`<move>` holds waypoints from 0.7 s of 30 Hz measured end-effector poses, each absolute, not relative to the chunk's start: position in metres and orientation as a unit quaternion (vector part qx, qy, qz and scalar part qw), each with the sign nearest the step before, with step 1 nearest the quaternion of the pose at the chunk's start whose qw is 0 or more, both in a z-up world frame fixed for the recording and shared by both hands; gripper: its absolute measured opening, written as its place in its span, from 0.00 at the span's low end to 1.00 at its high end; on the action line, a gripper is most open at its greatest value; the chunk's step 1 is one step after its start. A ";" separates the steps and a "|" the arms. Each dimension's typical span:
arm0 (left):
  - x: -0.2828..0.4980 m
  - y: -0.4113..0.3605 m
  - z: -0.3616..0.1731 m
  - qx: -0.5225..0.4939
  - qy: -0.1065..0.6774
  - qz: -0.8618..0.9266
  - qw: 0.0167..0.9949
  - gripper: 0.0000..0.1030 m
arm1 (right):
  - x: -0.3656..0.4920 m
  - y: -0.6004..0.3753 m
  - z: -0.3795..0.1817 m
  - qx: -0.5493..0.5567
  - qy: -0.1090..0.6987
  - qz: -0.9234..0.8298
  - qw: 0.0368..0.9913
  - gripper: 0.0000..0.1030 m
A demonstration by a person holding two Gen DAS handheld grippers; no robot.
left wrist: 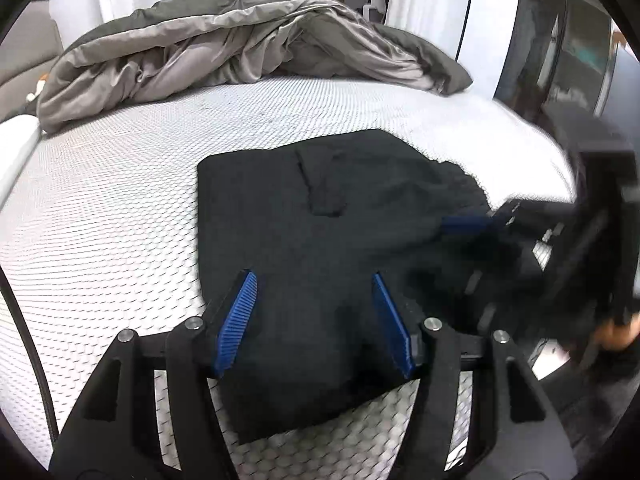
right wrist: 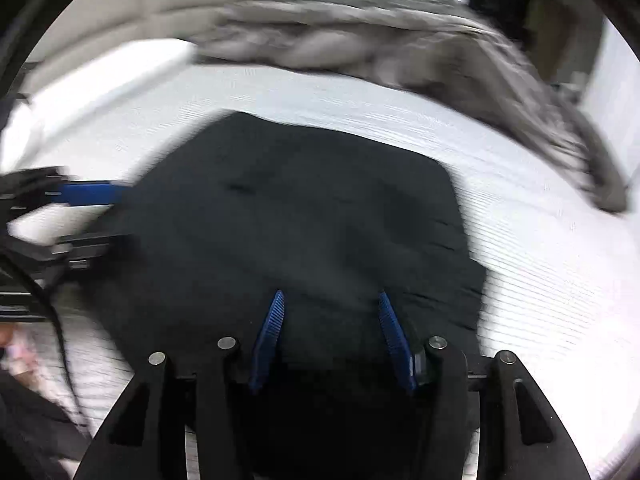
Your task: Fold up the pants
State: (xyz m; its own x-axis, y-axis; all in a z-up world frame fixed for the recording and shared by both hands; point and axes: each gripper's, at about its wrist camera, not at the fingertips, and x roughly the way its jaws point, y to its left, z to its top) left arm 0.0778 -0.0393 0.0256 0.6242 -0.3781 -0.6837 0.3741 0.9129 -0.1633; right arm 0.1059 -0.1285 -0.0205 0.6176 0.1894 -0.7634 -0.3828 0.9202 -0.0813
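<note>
Now, step: fold looks laid down, both grippers let go and clear of the cloth.
Pants: black pants point(left wrist: 320, 216) lie folded into a compact block on the white mattress point(left wrist: 100, 220), near its front edge.
Left gripper: left gripper point(left wrist: 314, 280) hovers over the near edge, jaws apart, nothing pinched.
Right gripper: right gripper point(right wrist: 330, 300) over the near end, jaws apart, empty; view blurred.
Next: probably regrip an edge for one more fold, or smooth the wrinkled right side.
Beyond: grey duvet point(left wrist: 224, 44) heaped at the far end of the bed.
</note>
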 end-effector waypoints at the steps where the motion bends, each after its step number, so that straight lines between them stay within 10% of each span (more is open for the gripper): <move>1: 0.084 -0.045 0.017 0.004 0.397 -0.200 0.896 0.56 | 0.105 -0.122 -0.024 -0.121 0.414 0.170 0.886 0.60; 21: 0.120 -0.059 0.013 0.010 0.420 -0.182 0.889 0.55 | 0.099 -0.180 -0.013 -0.031 0.380 0.197 0.903 0.74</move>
State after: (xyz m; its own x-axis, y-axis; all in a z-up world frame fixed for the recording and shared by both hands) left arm 0.1200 -0.0588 0.0130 0.5813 -0.3146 -0.7504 0.3321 0.9337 -0.1343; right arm 0.0988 -0.1797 -0.0129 0.6337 0.3321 -0.6987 -0.3786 0.9208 0.0943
